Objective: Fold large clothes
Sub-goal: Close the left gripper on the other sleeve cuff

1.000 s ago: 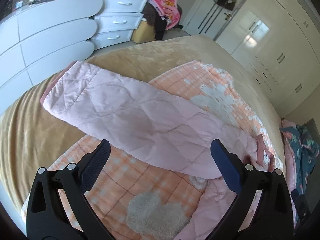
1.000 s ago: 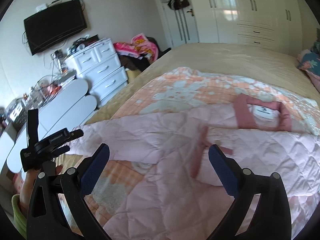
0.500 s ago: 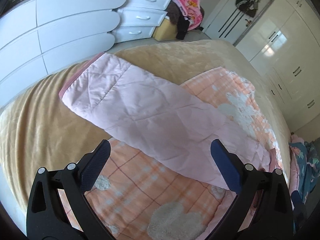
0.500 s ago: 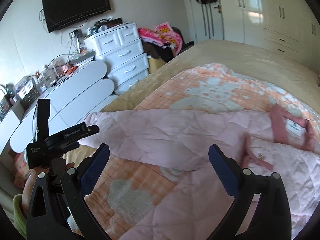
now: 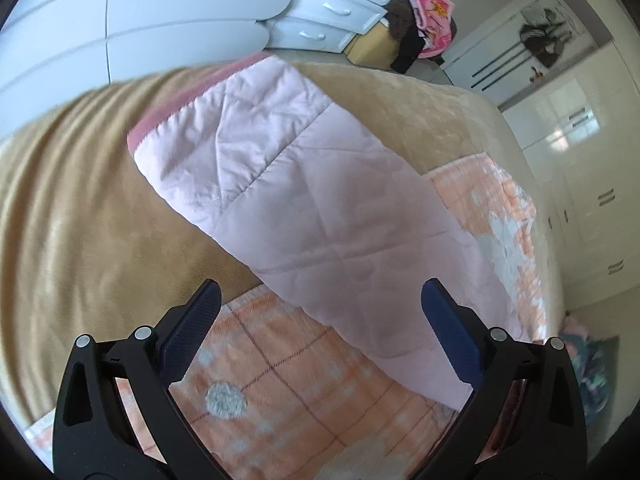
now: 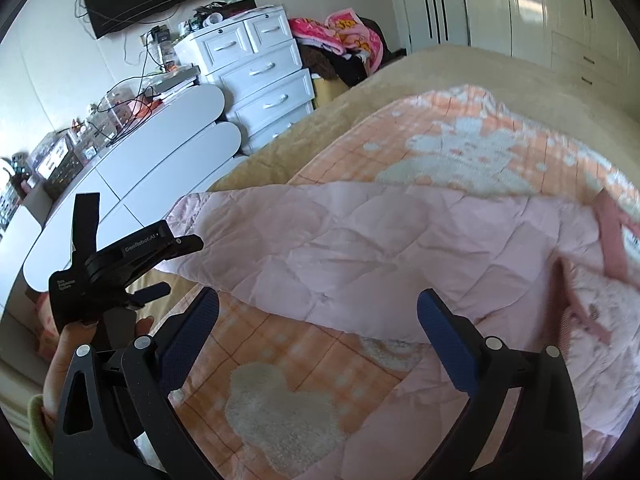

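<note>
Pink quilted sleeve (image 5: pixel 304 200) lies ahead of the gaping left gripper (image 5: pixel 320 320).

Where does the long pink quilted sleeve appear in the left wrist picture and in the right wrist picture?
Left wrist view: the sleeve runs diagonally from its darker pink cuff at upper left down to lower right.
Right wrist view: the sleeve lies across the middle, its end at left near the left gripper.
Shared landmark: the white chest of drawers, beyond the bed in both views.
</note>
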